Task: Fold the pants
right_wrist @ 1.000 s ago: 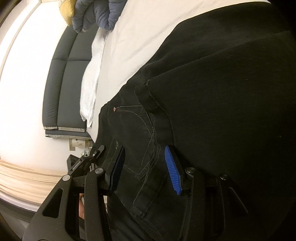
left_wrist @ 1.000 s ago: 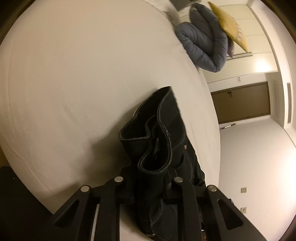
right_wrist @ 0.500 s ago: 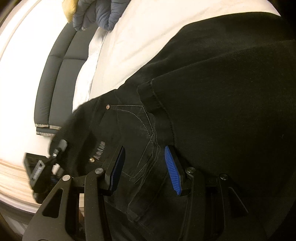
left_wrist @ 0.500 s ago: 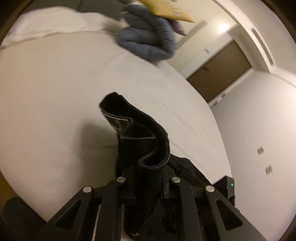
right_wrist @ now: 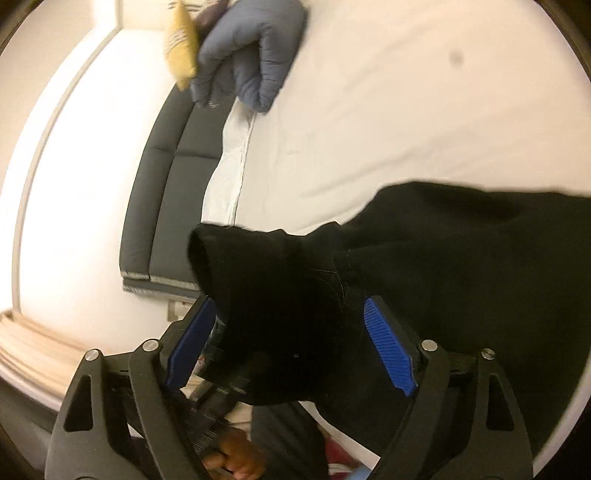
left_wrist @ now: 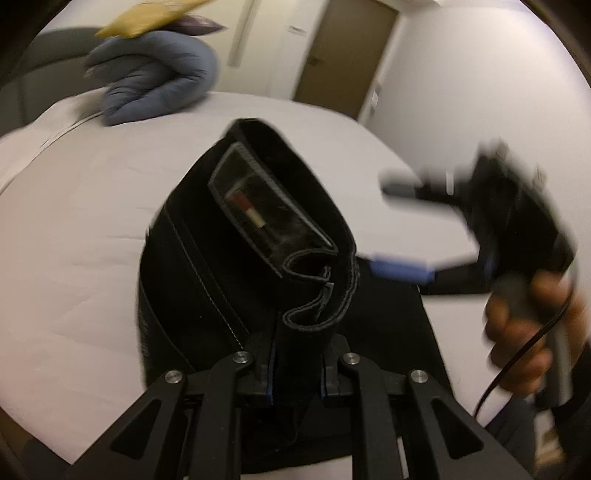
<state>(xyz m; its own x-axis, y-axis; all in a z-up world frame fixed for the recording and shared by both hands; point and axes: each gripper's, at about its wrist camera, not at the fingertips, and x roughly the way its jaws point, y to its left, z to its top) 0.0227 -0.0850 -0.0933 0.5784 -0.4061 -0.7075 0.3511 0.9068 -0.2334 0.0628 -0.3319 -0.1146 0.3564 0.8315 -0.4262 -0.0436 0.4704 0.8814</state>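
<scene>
- Left gripper (left_wrist: 295, 373): jaws nearly pressed together, pinching a bunched fold of the black pants (left_wrist: 258, 236) at the lower middle of the left wrist view. The waistband stands up in a curl above the jaws, inner label facing the camera.
- Right gripper (right_wrist: 291, 347): jaws opening, blue pads (right_wrist: 388, 350) spread wide. Black cloth lies between them; neither pad presses on it.
- Pants (right_wrist: 443, 277) in the right wrist view: spread over the lower right of the frame on the white bed (right_wrist: 406, 110), a lifted corner rising toward centre left.
- Open room: bare white sheet fills the left half of the left wrist view and the upper right of the right wrist view.
- Edges: the bed's far edge runs along the upper middle of the left wrist view, with a brown door (left_wrist: 351, 48) behind it. A dark headboard (right_wrist: 166, 192) borders the bed at left in the right wrist view.
- A blue quilted bundle (left_wrist: 155, 85) with a yellow pillow (left_wrist: 147, 18) on it sits at upper left, well apart from the pants.
- Hard to make out: the right gripper (left_wrist: 406, 229) and the hand (left_wrist: 528, 332) holding it are motion-blurred at the right of the left wrist view. The pants' lower part is cut off behind the gripper frames.
</scene>
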